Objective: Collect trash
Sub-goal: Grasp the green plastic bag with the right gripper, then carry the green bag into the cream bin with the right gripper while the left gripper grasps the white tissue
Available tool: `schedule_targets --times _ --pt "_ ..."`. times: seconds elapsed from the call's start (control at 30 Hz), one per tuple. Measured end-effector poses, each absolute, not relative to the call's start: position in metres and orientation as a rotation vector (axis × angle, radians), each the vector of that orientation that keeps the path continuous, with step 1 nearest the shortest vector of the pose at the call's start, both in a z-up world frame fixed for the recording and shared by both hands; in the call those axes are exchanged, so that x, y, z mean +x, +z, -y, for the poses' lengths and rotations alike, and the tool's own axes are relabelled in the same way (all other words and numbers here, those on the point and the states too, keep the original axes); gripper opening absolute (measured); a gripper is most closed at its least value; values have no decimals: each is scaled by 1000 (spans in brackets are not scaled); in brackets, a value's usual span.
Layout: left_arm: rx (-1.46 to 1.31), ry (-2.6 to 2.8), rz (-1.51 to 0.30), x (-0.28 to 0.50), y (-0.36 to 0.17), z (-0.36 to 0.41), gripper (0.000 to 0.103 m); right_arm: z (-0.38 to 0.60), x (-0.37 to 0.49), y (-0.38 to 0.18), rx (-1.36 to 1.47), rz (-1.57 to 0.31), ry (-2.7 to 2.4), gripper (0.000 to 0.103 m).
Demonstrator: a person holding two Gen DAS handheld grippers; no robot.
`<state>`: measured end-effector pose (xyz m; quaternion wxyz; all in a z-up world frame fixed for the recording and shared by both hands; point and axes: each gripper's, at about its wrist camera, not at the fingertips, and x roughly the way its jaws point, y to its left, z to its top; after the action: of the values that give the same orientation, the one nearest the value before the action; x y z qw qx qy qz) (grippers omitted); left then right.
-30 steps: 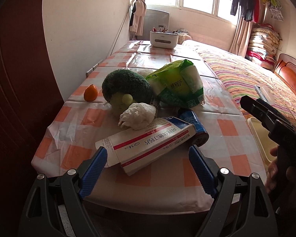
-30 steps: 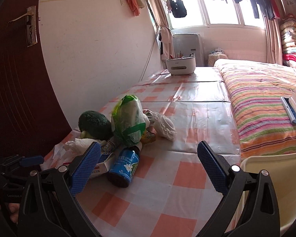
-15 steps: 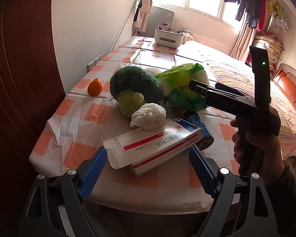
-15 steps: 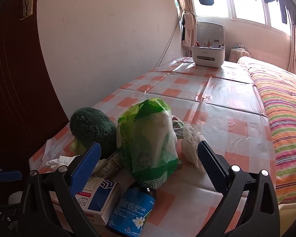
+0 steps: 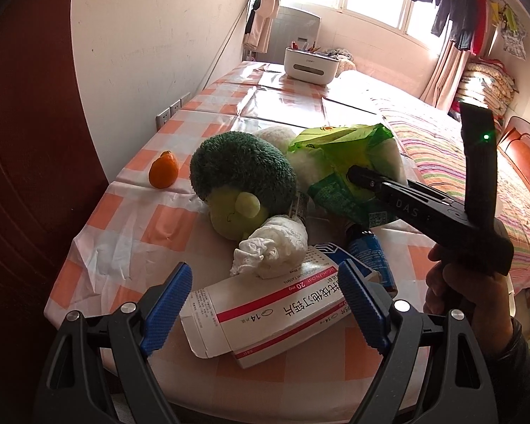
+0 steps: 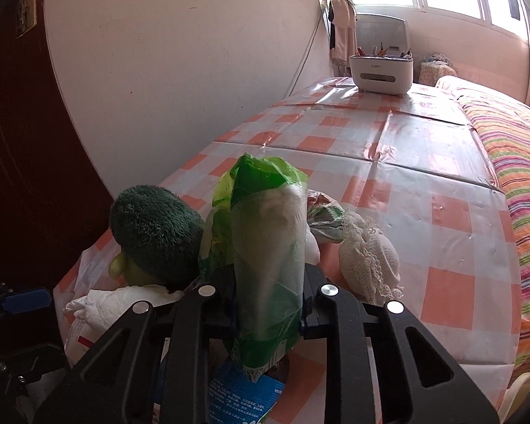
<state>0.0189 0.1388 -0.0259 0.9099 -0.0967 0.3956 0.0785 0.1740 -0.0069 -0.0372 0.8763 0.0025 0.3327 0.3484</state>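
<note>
Trash bag (image 6: 265, 247) is clenched in our right gripper (image 6: 268, 304), just closed; left gripper (image 5: 261, 300) gapes over the carton (image 5: 275, 314); lifting seems next.

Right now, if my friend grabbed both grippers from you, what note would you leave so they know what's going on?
Right gripper: its jaws have just closed on the green bag, which is pinched between them, not yet lifted.
Left gripper: open, holding nothing, with the pill box lying between its fingers.
Still on the table: tissue wad, blue can, pill box. The broccoli toy and orange sit beside them.
Done: bag gripped. No trash visibly cleared yet.
Left: carry the bag off, then probably the box, tissue and can.
</note>
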Motion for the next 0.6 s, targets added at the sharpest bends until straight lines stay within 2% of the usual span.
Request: schedule_targets --times 0.1,0.27,0.5,0.53,0.6 --pt "-194 163 -826 27 -30 -139 82 21 166 -25 40 -639 725 12" --pt "-176 168 -839 41 -36 -135 82 50 148 -2 90 -538 716 12" --pt "-103 231 -840 59 -44 -128 82 82 139 11 151 -499 700 12" --pt "-97 225 -851 62 -47 -128 81 86 137 13 148 -490 695 12" --pt "-98 215 -878 67 -53 -128 68 93 130 17 141 -469 682 12"
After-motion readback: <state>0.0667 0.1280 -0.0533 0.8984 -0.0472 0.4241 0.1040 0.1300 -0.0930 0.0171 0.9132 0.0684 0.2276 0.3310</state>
